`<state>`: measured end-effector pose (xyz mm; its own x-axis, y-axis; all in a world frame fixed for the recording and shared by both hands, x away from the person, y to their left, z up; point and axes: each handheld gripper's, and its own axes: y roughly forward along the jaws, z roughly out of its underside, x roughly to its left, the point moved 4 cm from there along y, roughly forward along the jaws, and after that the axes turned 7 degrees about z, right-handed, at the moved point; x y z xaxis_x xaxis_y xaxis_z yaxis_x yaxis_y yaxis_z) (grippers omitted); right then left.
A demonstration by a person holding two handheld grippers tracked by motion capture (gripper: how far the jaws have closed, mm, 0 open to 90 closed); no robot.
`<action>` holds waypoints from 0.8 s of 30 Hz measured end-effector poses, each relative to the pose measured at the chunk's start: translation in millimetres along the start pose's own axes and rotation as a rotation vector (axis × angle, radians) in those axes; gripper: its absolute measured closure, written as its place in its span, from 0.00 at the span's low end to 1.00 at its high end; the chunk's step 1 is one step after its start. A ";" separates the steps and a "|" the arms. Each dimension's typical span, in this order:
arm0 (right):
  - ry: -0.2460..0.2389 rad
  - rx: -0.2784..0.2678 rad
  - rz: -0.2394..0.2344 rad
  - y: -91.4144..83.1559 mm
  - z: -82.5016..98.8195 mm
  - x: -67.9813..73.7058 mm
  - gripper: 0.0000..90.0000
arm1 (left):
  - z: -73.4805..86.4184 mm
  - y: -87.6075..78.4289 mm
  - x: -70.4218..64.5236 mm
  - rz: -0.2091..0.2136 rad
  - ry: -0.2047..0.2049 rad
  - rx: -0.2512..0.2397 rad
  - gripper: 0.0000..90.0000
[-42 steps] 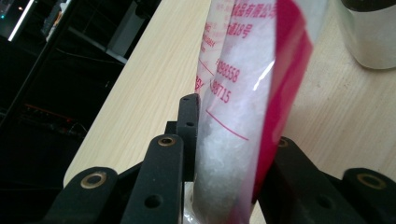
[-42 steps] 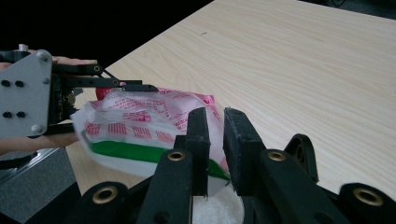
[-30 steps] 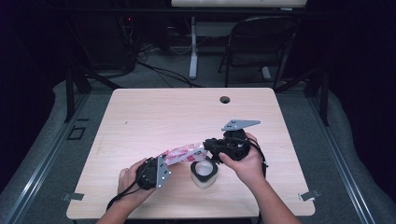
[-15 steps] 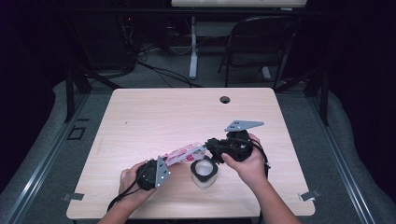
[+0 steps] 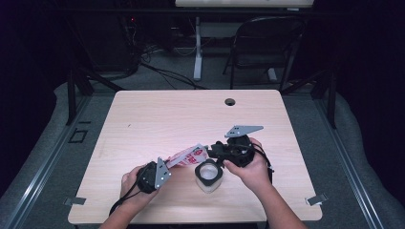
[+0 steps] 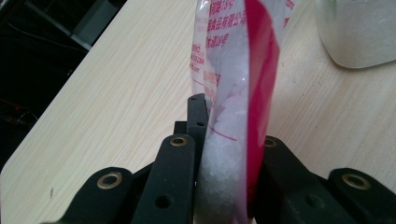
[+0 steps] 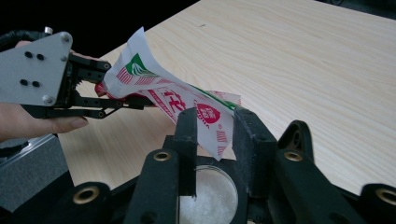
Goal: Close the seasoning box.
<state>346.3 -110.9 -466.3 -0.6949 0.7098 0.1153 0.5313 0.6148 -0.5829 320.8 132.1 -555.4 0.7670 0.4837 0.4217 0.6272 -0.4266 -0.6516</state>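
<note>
The right gripper (image 7: pixel 212 135) jaws have just been opening, freeing the bag (image 7: pixel 187 105) corner between them above the jar (image 7: pixel 208 196), while the left gripper (image 6: pixel 224 154) clamps the bag's base.

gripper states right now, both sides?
Left gripper: shut on the red-and-white printed plastic bag of white granules.
Right gripper: jaws have just been opening; the bag's other end lies between them, above the clear plastic jar.

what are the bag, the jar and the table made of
Bag: thin glossy plastic film, likely; clear panels show white grains, it creases. Jar: translucent, probably frosted plastic or glass. Table: pale wood-grain top, matte, maybe laminate.
</note>
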 end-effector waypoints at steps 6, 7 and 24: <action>-0.010 0.013 0.013 8.4 -0.9 0.3 0.74 | 0.8 0.0 0.0 0.009 -0.002 -0.002 0.93; -0.009 0.012 0.010 9.7 -1.1 0.7 0.74 | 0.8 0.0 0.0 0.009 -0.002 -0.002 0.93; -0.014 0.002 -0.046 13.6 -6.4 12.1 1.00 | 6.8 2.2 1.2 0.011 -0.027 0.015 0.95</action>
<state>348.1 -91.8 -467.7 -0.7256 0.6756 0.1308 0.4974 0.6462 -0.5788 322.2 137.0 -560.6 0.7697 0.4999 0.3971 0.6165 -0.4206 -0.6656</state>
